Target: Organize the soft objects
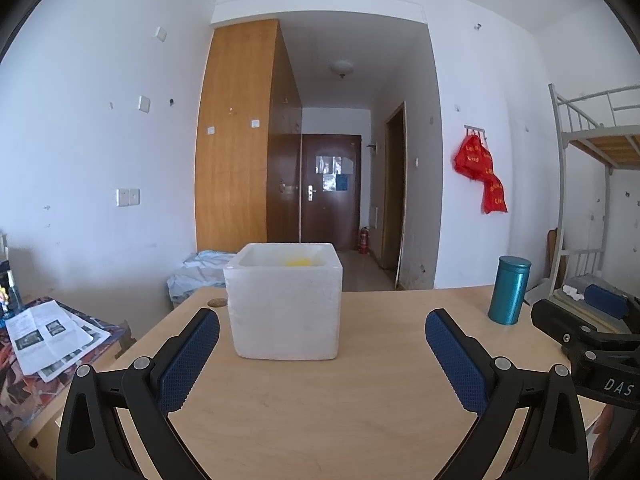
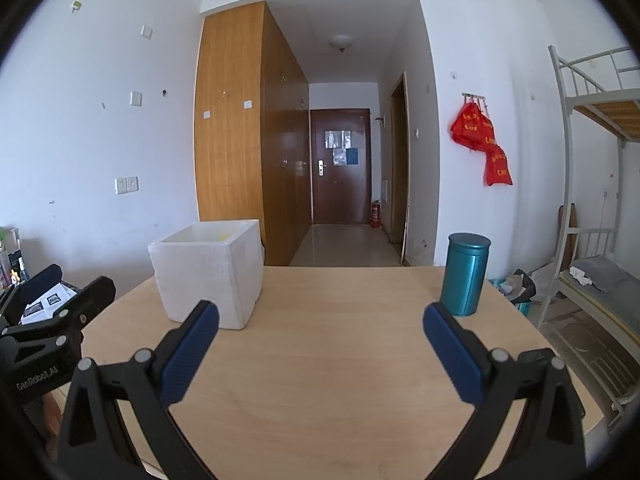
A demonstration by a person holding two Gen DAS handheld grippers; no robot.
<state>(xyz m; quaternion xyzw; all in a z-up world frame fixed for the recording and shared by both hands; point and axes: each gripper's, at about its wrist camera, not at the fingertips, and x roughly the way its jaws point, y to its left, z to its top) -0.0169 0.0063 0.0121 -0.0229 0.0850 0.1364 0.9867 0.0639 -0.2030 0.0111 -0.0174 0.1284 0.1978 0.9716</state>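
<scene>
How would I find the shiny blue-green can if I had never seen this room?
Start at the light wooden table facing the hallway. Two things stand on it: a white square foam box toward the left and the teal metal cylinder with a lid toward the right, near the far edge. The teal one is the only round, tall, shiny thing there.

Even, soft daylight fills the white-walled room in both wrist views, leaving the pale wooden surface (image 1: 360, 400) bright and free of glare, with only faint shadows beneath the white foam box (image 1: 285, 300) and the teal canister (image 2: 465, 275). The hallway beyond sits dimmer around its dark door (image 2: 341, 166). Fisheye distortion bows walls and the bunk bed frame (image 2: 576, 160), dark vignetting rings the corners, and focus stays fairly sharp throughout.
</scene>
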